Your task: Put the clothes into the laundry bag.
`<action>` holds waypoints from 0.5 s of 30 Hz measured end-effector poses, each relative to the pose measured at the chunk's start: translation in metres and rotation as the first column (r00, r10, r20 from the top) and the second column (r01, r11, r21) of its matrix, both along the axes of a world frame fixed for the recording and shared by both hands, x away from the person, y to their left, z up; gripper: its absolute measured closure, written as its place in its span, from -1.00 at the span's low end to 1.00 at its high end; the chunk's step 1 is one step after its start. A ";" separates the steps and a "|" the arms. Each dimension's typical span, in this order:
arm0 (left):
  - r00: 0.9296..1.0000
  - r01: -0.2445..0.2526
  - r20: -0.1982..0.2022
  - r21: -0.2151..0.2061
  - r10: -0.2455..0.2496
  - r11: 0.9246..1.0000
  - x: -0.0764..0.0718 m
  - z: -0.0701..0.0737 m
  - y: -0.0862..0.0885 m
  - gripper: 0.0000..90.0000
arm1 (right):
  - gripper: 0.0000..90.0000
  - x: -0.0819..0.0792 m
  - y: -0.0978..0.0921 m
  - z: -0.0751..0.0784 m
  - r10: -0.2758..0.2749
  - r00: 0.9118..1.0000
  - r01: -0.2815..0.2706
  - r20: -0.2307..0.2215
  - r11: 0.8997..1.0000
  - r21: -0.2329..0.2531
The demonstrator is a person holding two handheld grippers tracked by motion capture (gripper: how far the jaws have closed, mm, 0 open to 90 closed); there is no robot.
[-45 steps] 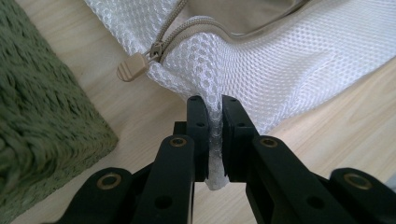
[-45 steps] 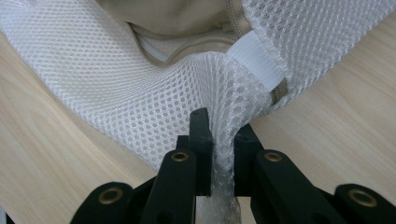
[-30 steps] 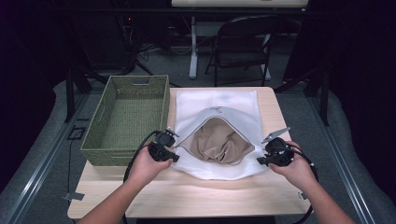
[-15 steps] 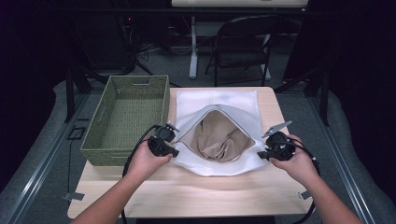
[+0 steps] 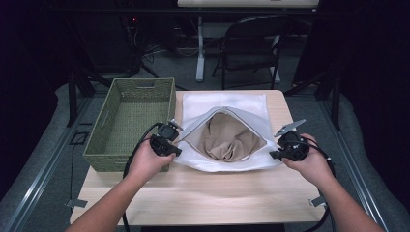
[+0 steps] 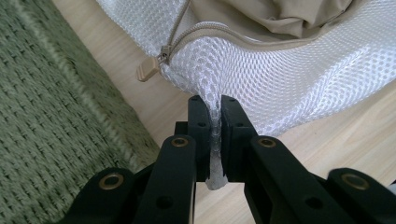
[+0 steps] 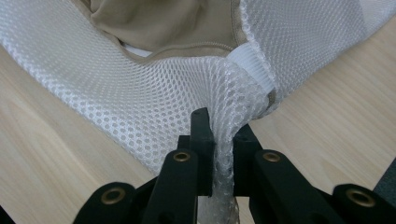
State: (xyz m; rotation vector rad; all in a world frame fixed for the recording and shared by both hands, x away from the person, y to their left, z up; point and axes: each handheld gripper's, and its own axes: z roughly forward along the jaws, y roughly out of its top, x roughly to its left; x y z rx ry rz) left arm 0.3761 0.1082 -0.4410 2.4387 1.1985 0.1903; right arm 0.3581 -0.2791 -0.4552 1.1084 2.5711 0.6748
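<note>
Mesh bag: we see a white mesh laundry bag (image 5: 227,162) lying on the middle of the table, its mouth spread wide between the two grippers.
Contents: a beige garment (image 5: 225,137) sits bunched inside the bag, showing through the open mouth.
Zipper: in the left gripper view a tan zipper pull (image 6: 148,69) hangs at the end of the bag's opening, just above the pinched mesh.
Left gripper: the left gripper (image 5: 167,145) has its jaws closed tight on a fold of mesh at the bag's left edge; we see the fabric squeezed between them in its own view.
Right gripper: the right gripper (image 5: 285,151) has its jaws clamped on a bunch of mesh at the bag's right edge, beside a white seam tab (image 7: 252,70).
Basket: a green woven basket (image 5: 109,140) stands on the table's left side, just beside the left gripper.
Table: we see a light wooden table (image 5: 217,198), bare along its near edge.
Room: a dark room lies beyond, with a black folding chair (image 5: 251,48) behind the table and grey floor around it.
Change: against half a second ago, we find both grippers in nearly the same places, the bag's mouth much as wide, and the beige garment a little more settled.
</note>
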 end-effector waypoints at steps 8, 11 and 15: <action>1.000 -0.011 0.013 0.005 0.011 1.000 0.003 0.005 0.004 0.87 | 0.85 0.003 -0.003 0.007 -0.004 1.000 0.004 0.014 1.000 -0.019; 1.000 -0.016 0.014 0.007 0.016 1.000 0.004 0.007 0.005 0.88 | 0.85 0.005 -0.004 0.009 -0.004 1.000 0.005 0.019 1.000 -0.018; 1.000 -0.024 0.020 -0.002 0.024 1.000 0.005 0.009 0.007 0.88 | 0.86 0.004 -0.005 0.011 -0.015 0.999 0.016 0.034 1.000 -0.022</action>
